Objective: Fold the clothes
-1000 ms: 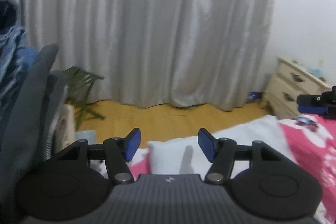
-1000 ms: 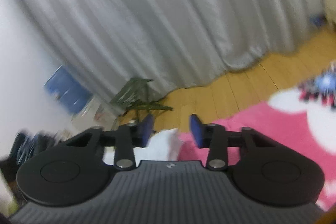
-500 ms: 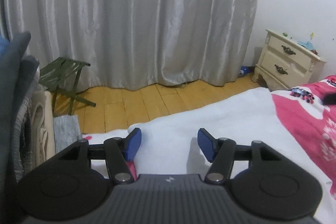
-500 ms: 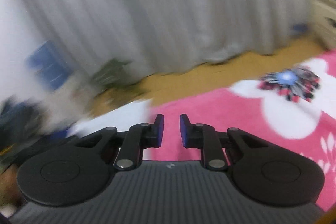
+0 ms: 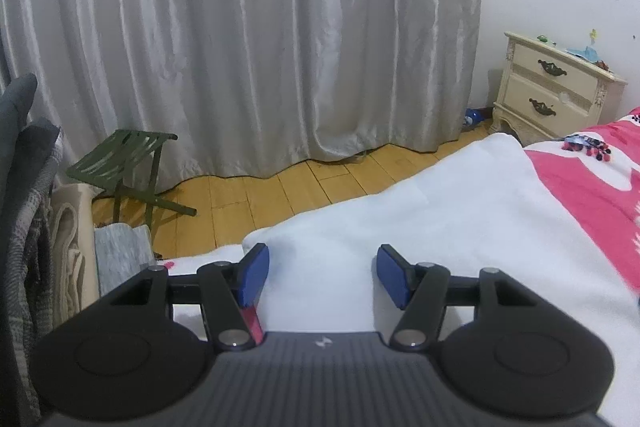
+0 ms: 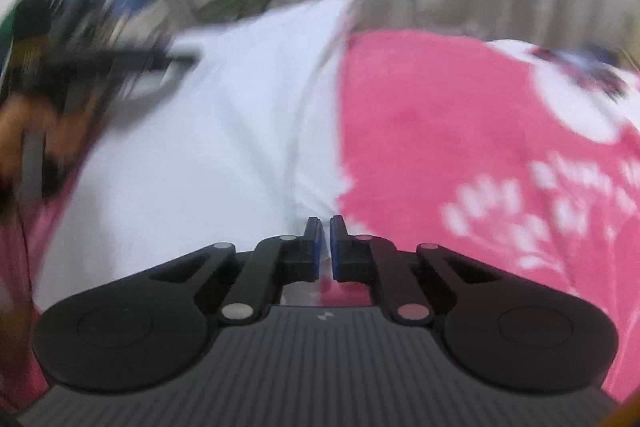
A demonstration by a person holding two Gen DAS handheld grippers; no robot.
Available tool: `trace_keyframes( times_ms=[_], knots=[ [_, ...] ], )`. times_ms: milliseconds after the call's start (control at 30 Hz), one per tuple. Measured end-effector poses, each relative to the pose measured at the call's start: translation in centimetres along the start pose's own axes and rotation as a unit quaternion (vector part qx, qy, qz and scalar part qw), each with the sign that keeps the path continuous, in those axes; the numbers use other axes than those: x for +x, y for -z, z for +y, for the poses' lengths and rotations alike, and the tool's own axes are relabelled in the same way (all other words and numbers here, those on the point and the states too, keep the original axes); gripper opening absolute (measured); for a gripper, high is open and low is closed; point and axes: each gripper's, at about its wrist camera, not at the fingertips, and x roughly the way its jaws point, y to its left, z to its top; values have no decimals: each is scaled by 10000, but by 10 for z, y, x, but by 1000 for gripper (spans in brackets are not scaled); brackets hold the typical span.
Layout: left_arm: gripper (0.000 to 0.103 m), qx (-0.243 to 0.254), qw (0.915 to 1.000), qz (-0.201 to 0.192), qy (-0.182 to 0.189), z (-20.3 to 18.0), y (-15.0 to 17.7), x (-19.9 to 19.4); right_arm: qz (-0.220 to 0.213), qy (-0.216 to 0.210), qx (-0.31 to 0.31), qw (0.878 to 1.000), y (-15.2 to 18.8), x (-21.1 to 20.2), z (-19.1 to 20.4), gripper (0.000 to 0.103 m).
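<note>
Lying flat on the pink blanket (image 6: 460,131), the white cloth (image 5: 420,227) is the thing to fold. It stretches long, from close under the two tongs away toward the grey curtain (image 5: 240,27) and the wood floor (image 5: 280,199).

The left gripper (image 5: 322,273) sits right over the near part of the cloth, close to its left edge. Its blue tips are spread wide, with nothing between them.

The right gripper (image 6: 325,241) is down low at the cloth's right side, right where white meets pink. Its tips are almost together, with a thin gap. That picture is blurry, so I cannot tell if a bit of cloth is pinched there.

Both tongs are near the cloth, one at each side. I cannot tell how many folds it has.
</note>
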Motion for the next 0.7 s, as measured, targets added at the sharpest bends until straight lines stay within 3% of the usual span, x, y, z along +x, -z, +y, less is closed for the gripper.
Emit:
trace_keyframes(
  times_ms=[67, 233, 333, 467, 533, 567, 700],
  knots=[
    [61, -6, 10000, -15, -17, -1, 0, 0, -75, 600, -127, 9981, -4, -22, -6, 5],
    [61, -162, 9997, -174, 47, 2, -7, -7, -272, 1204, -383, 9916, 0, -98, -10, 6],
    [61, -125, 9989, -371, 276, 0, -10, -26, -495, 1610, -535, 9843, 9, -144, -4, 6],
    [65, 78, 9948, -535, 861, -16, -10, -66, -802, 1929, -651, 9758, 19, -199, 12, 9],
    [67, 165, 9905, -508, 1269, -24, -8, -90, -839, 1919, -511, 9765, 26, -221, 28, 30],
    [69, 207, 9873, -473, 1500, -27, -7, -103, -833, 1896, -400, 9775, 30, -231, 37, 36],
    [87, 287, 9764, -236, 2128, -37, 7, -156, -658, 1659, 204, 9837, 62, -247, 85, 93]
  ],
)
